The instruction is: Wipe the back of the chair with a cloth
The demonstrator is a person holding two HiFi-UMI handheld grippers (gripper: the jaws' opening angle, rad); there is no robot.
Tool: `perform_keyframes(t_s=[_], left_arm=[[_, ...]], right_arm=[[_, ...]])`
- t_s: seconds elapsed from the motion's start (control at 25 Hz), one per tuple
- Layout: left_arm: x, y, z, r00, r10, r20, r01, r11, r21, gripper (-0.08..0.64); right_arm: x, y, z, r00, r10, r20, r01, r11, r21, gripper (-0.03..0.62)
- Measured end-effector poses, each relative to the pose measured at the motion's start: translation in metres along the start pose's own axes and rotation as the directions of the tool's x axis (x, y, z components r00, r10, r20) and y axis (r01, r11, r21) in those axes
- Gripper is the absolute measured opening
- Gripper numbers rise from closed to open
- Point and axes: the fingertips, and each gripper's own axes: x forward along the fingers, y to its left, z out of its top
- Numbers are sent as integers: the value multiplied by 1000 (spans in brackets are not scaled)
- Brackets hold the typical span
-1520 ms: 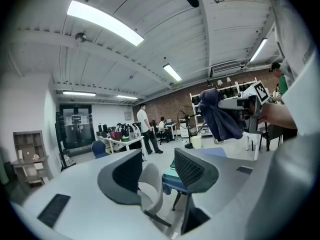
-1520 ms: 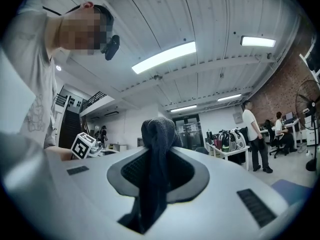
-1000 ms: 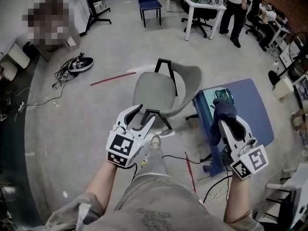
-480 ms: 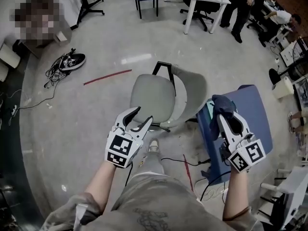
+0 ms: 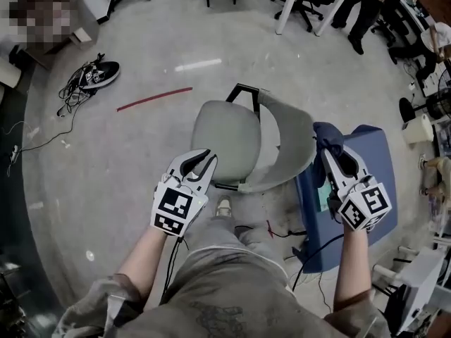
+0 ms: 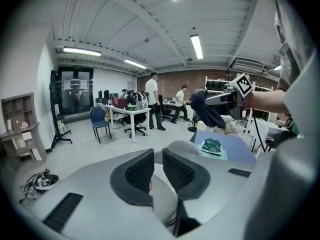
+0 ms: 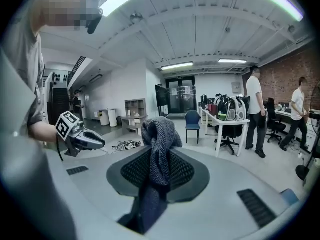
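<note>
The grey chair [image 5: 227, 141] stands in front of me, its curved backrest [image 5: 292, 143] on the right side. My left gripper [image 5: 202, 163] hovers over the seat's near left edge. Its jaws are closing to a narrow gap [image 6: 157, 156], and I see nothing held between them. My right gripper [image 5: 331, 157] is shut on a dark knitted cloth [image 7: 160, 131], which hangs bunched from the jaws. The cloth [image 5: 325, 150] sits just right of the backrest's outer edge. From the left gripper view the right gripper [image 6: 220, 98] and cloth show above the backrest [image 6: 187, 146].
A blue table [image 5: 356, 189] stands right of the chair with a green object [image 6: 211, 145] on it. Cables [image 5: 282, 232] run by my feet. Shoes and wires [image 5: 91, 76] and a red strip [image 5: 153, 98] lie far left. People stand at desks [image 5: 366, 5].
Both grippers have moved forward and down toward the chair. The left jaws went from wide open to a narrow gap. The cloth now sits beside the backrest.
</note>
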Motion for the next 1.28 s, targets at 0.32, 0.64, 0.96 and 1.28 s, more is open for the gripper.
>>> perform_keyframes(t_s=[0.32,0.64,0.96,1.28], left_arm=[[20,20,-5,999,39,-8,-39,995,-87,35],[50,31,-23,991,109,-73,-115,989,-89,21],[83,30,-39,965,218,-143,-231,970,-76,21],[116,23,-51,955,247,-166,-274,948,-163,17]], right_arm=[[53,-40,-10,992,63,-108,-71,995,-72,98],[111,-87,-37,964,152,-216,-186,971,-148,98],[161,-128,-81,901,279,-331,-350,919,-181,98],[200,-155,-116,842,284,-458,-451,836,-312,98]])
